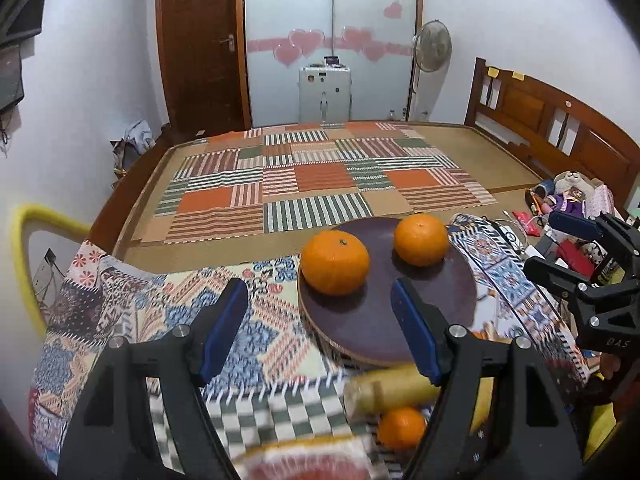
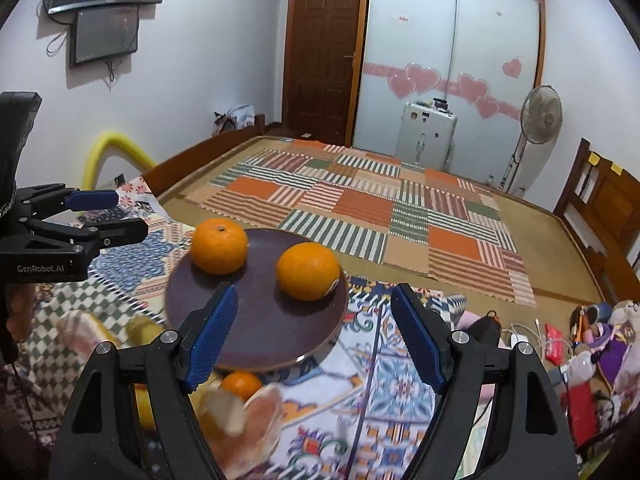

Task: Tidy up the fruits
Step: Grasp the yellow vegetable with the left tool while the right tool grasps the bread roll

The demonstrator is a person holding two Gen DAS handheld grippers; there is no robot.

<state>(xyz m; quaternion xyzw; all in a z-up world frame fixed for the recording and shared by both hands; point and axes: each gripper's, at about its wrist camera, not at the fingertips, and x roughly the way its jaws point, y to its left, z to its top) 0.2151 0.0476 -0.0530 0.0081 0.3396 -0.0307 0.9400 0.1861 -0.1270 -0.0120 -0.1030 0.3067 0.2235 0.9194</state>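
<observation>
Both tools gape, empty | left tool (image 1: 320, 328), right tool (image 2: 314, 336) | loose orange (image 1: 401, 427) lower right, behind left tool's tips; nearer left | plate (image 1: 380, 320) ahead.

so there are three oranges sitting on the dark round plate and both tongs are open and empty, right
Not quite: the dark round plate carries two oranges, not three, one with its stem up and one at the far edge. The third, smaller orange lies off the plate on the patterned cloth, as the right wrist view shows. Both the left tongs and right tongs are indeed open and empty.
</observation>
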